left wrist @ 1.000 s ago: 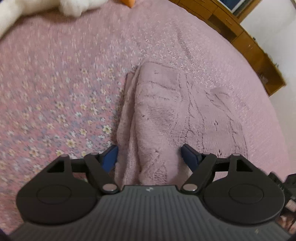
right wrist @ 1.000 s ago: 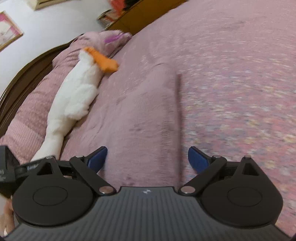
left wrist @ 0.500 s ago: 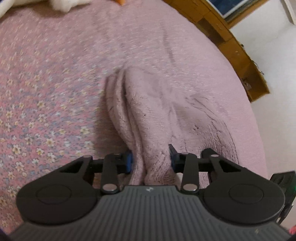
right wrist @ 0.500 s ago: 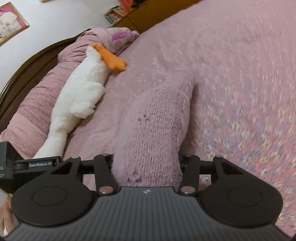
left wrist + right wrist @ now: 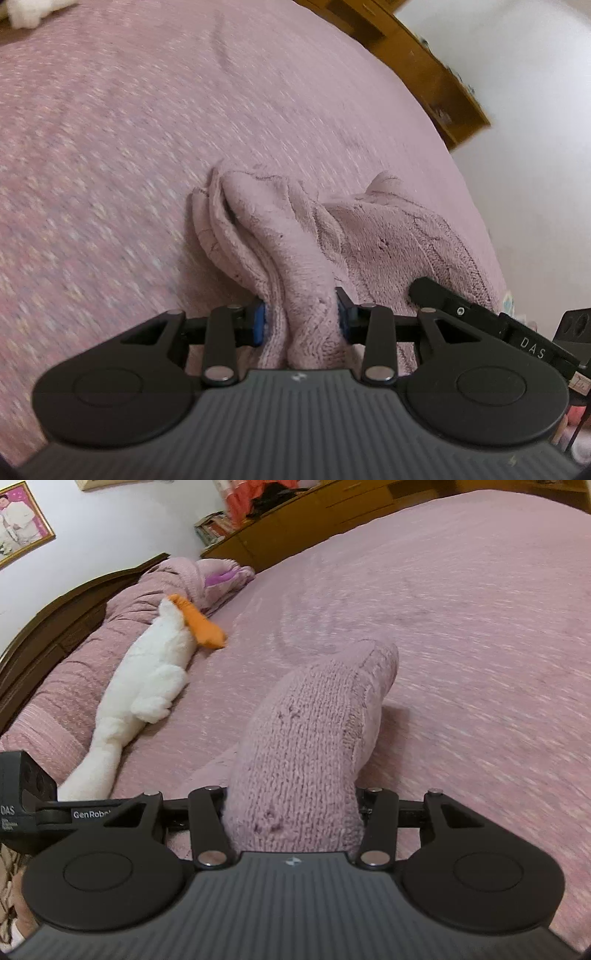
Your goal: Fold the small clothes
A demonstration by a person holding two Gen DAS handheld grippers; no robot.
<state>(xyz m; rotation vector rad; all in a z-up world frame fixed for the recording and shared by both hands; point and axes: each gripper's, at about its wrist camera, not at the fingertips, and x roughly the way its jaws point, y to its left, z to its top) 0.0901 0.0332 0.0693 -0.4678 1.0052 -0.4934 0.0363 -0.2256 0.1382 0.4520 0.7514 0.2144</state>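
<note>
A small pink knitted garment [image 5: 295, 236] lies bunched on the pink bedspread [image 5: 110, 129]. My left gripper [image 5: 301, 321] is shut on a thick fold of its near edge, blue pads [image 5: 258, 323] pressing both sides. In the right wrist view the same knitted garment [image 5: 306, 731] rises off the bed in a thick hump, and my right gripper [image 5: 293, 808] is shut on it; its pads are hidden by the knit. The other gripper's black body [image 5: 480, 317] shows at the right of the left wrist view, close beside the cloth.
A white plush toy [image 5: 147, 686] with an orange beak lies by the pink pillows [image 5: 74, 672] and dark headboard [image 5: 55, 616]. A wooden cabinet [image 5: 424, 70] runs along the far side of the bed, with a white wall behind it.
Both grippers were open around the garment's edge, then closed on it. Both have since lifted it, and the cloth now hangs bunched above the bedspread.
</note>
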